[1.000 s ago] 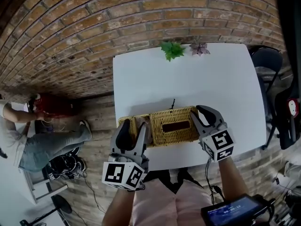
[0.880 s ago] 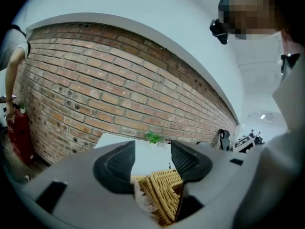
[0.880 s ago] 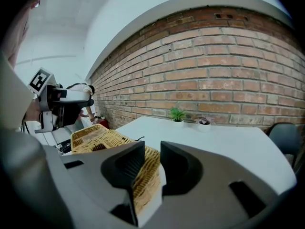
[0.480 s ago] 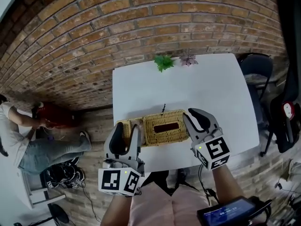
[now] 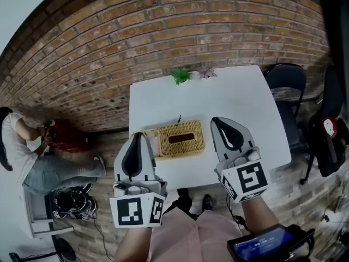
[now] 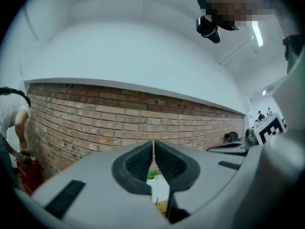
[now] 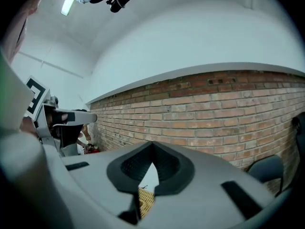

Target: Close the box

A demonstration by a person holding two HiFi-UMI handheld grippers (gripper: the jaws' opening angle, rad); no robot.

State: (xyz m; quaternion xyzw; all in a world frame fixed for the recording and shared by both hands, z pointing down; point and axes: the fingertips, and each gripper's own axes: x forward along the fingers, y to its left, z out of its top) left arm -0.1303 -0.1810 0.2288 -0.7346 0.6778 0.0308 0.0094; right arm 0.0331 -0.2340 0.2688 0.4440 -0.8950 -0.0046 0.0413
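Since the earlier frames I've brought both grippers up and off the box, and their jaws have just been closing with nothing between them. The left gripper [image 5: 137, 141] now has its jaws pressed together and empty in its own view [image 6: 153, 144], and the right gripper [image 7: 152, 147] is the same, pads meeting at the tips with nothing caught. From the head view the right gripper [image 5: 221, 125] hangs just right of the rectangular tan woven wicker box [image 5: 180, 139], the left one just left of it, neither touching it. The box sits on the white square table [image 5: 240, 97] near its front edge, left of centre, its slotted top lying flat. A small green plant [image 5: 180, 75] and a purplish one [image 5: 206, 73] stand at the far edge by the red brick wall [image 5: 163, 26]. A dark chair [image 5: 286, 78] stands to the right.
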